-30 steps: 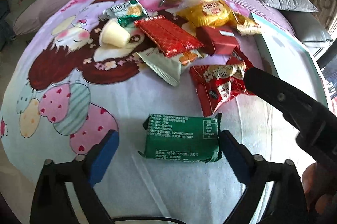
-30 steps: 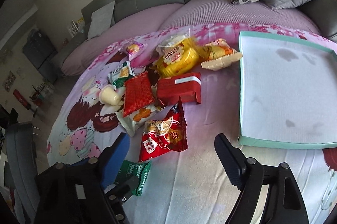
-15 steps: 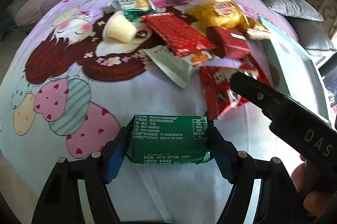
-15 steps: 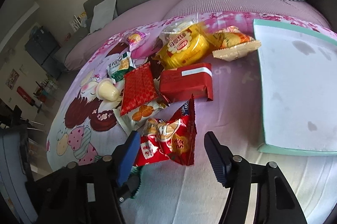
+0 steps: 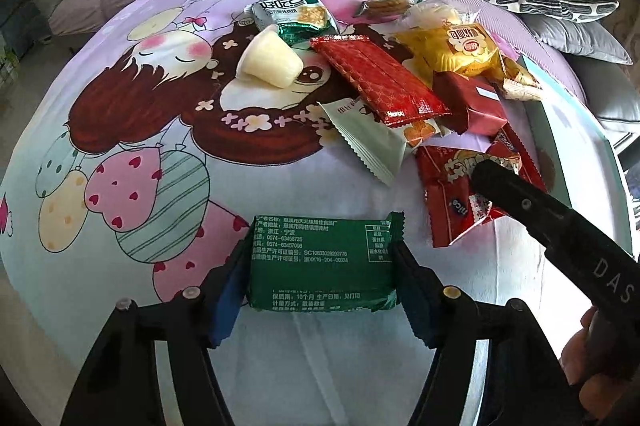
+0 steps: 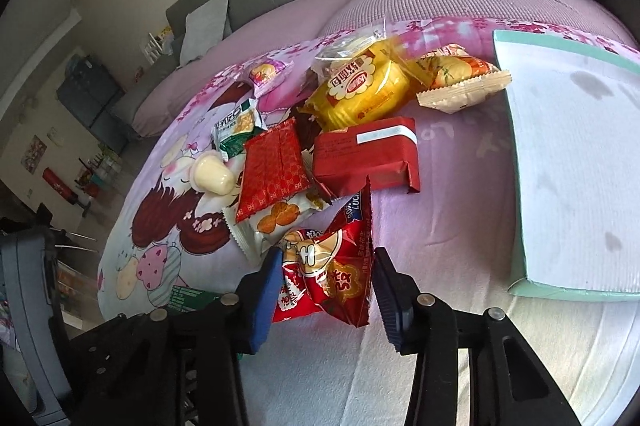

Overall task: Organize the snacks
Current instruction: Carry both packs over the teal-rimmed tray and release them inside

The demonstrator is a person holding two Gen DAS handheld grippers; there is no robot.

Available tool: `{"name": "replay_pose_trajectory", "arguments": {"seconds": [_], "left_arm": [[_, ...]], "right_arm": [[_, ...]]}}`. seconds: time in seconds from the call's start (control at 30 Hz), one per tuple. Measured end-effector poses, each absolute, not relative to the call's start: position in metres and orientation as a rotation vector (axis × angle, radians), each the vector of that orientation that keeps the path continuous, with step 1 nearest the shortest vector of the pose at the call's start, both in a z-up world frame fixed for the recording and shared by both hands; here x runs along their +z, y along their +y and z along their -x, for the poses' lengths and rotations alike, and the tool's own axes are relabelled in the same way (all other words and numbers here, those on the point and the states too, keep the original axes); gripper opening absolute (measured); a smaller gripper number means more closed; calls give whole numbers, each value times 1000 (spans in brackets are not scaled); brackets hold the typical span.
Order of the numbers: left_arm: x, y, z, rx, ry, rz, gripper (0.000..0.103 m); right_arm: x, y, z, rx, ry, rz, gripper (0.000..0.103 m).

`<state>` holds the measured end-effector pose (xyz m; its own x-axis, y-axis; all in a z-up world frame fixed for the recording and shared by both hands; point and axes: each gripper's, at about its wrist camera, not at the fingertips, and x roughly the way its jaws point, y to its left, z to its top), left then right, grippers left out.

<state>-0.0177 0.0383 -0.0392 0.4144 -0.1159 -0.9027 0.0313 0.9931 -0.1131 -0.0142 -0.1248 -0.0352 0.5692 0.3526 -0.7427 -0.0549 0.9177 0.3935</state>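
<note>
Left wrist view: left gripper [image 5: 320,266] was clamped on the flat green foil snack packet [image 5: 322,262], blue pads touching both short sides, packet resting on the cartoon-print bedsheet [image 5: 120,130]. Grip looked centred and square. Judgement: lift straight up before carrying, keep packet level so it doesn't pivot between the pads.

Right wrist view: right gripper [image 6: 324,290] had its jaws straddling the crinkly red peanut snack bag [image 6: 324,266]. Left pad looked to be touching the bag's edge, right pad just beside it; could not tell whether it was fully closed on the bag. Judgement: the bag is puffy and slippery, so close on the body, not the loose top corner, and squeeze gently.

Remaining pile sat beyond: a red patterned flat packet [image 6: 276,170], a dark red wrapped block [image 6: 366,156], a yellow bread bag [image 6: 360,88], a pale jelly cup [image 6: 212,176]. The white tray with mint-green rim [image 6: 520,226] lay to the right, nothing in it, well apart from both held snacks. It is likely the drop target; cross arms carefully, since the right tool lies close beside the left.
</note>
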Motion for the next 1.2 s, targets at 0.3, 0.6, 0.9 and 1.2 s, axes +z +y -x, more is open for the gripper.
{"name": "replay_pose_trajectory", "arguments": {"seconds": [0.3, 0.6, 0.9, 1.2], "left_arm": [[-20, 46, 22, -62, 1091, 98, 69], [4, 28, 12, -77, 1019, 92, 69], [41, -28, -7, -195, 898, 42, 69], [59, -122, -18, -397, 818, -46, 69]], "right_arm": [[-22, -133, 21, 258, 890, -370, 47], [4, -172, 25, 173, 759, -440, 47], [17, -231, 28, -60, 660, -477, 47], [17, -318, 60, -384, 578, -555, 47]]}}
